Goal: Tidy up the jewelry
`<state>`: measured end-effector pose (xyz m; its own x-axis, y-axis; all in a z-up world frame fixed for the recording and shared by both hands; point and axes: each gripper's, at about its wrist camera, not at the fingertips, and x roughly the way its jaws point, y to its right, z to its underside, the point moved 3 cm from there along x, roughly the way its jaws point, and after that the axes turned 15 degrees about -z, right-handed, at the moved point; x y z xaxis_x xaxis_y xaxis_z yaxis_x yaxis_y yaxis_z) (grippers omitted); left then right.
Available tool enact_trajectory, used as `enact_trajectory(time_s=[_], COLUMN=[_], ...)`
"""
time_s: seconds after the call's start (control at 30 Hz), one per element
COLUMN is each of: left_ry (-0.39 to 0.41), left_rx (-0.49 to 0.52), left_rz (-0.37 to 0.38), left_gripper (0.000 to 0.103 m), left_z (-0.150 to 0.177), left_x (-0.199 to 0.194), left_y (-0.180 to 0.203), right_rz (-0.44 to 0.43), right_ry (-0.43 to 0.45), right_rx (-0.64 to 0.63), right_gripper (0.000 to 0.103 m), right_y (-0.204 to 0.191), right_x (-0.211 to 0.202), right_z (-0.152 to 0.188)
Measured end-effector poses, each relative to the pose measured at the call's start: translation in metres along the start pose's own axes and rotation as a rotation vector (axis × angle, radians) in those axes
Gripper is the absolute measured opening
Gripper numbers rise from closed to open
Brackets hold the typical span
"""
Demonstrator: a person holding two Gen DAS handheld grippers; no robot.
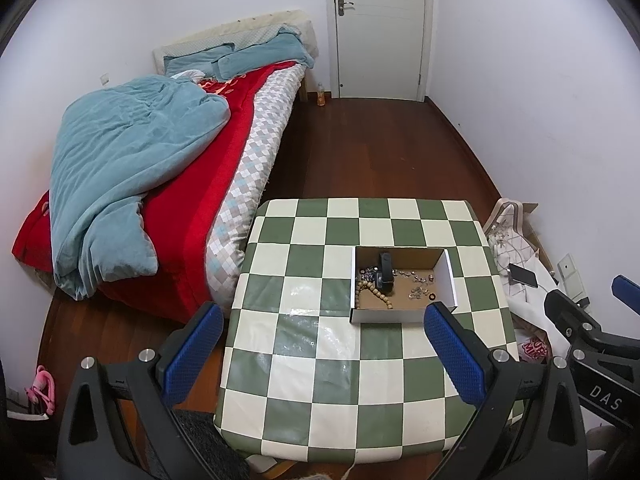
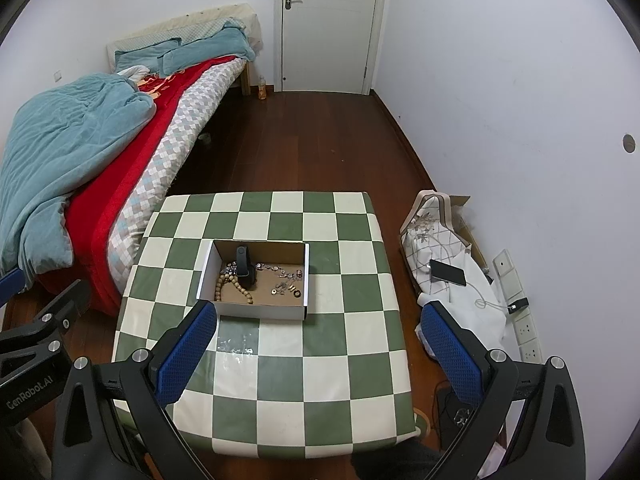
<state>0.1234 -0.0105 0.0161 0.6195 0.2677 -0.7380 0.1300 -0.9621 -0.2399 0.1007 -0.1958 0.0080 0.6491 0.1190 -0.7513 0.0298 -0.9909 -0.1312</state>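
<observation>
An open cardboard box (image 1: 450, 276) (image 2: 206, 268) sits on the green-and-white checked table (image 1: 320, 344) (image 2: 344, 332). Inside lie a wooden bead string (image 1: 376, 294) (image 2: 234, 286), a black watch (image 1: 385, 272) (image 2: 244, 266), and several small rings and metal pieces (image 1: 420, 284) (image 2: 286, 280). My left gripper (image 1: 322, 356) is open and empty, held above the table's near side, short of the box. My right gripper (image 2: 318, 354) is open and empty, also above the near side, with its left finger (image 2: 188, 350) close to the box's front left corner.
A bed (image 1: 160, 176) with a blue duvet and red sheet stands left of the table. A bag with a phone (image 2: 448, 272) on it and a power strip (image 2: 524, 320) lie on the floor to the right. A closed white door (image 1: 380, 28) is at the back.
</observation>
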Motion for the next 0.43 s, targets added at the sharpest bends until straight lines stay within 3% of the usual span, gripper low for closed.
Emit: enact_trajectory(time_s=[0.43], left_ry=[0.007], left_rx=[-0.009], left_rz=[-0.003], left_gripper=[0.103], left_z=[-0.0011], left_x=[-0.0037], left_y=[-0.0046], right_rz=[0.001], right_ry=[-0.001], right_rx=[0.000], right_gripper=[0.103], right_y=[0.0002], right_x=[-0.0018], right_z=[0.0003])
